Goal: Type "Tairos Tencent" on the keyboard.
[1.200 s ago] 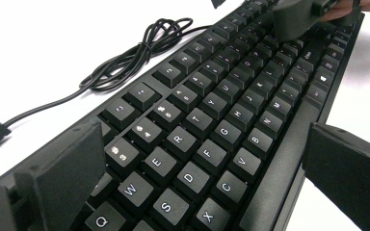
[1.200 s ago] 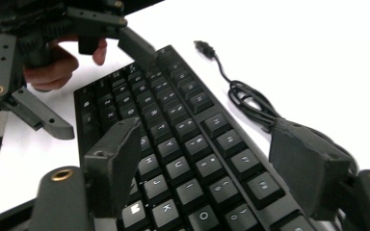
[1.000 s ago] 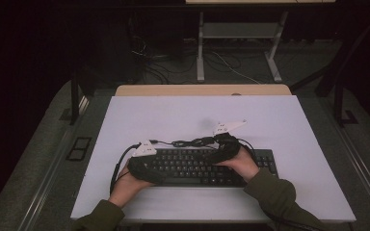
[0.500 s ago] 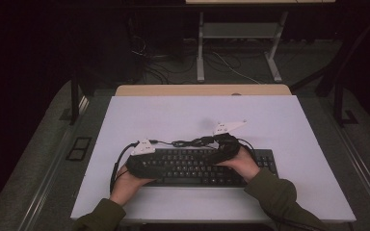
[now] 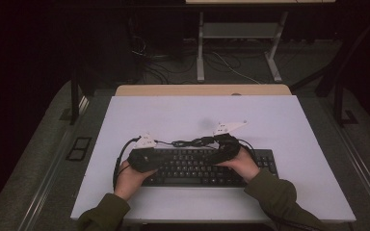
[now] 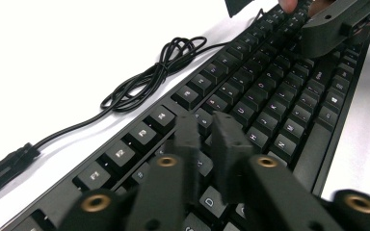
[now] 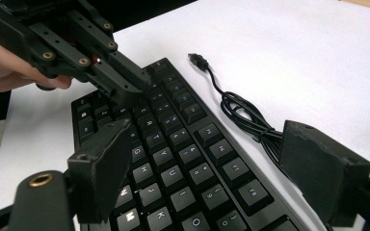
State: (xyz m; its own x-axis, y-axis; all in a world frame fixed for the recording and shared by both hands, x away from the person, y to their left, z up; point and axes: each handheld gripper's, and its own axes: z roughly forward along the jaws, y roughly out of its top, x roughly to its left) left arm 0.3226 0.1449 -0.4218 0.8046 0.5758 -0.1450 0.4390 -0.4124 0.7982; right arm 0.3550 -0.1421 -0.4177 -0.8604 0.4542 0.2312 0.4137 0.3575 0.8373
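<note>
A flat black plastic computer keyboard (image 5: 207,167) lies at the near middle of the white rectangular table (image 5: 294,125), its black bundled cable (image 6: 149,77) coiled just behind it. The left gripper (image 6: 206,132) hovers over the left-hand keys, its jaws having just been closing, now pressed nearly together on nothing. The right gripper (image 7: 212,159) hangs over the keyboard's right half with jaws spread wide, pinching nothing.

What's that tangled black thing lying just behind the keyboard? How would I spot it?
Start at the white table and find the black keyboard near its front edge. Along the keyboard's far side lies its cable, gathered into a loose bundle of loops, with a plug at the free end. It is the only thin, looping thing there.
</note>
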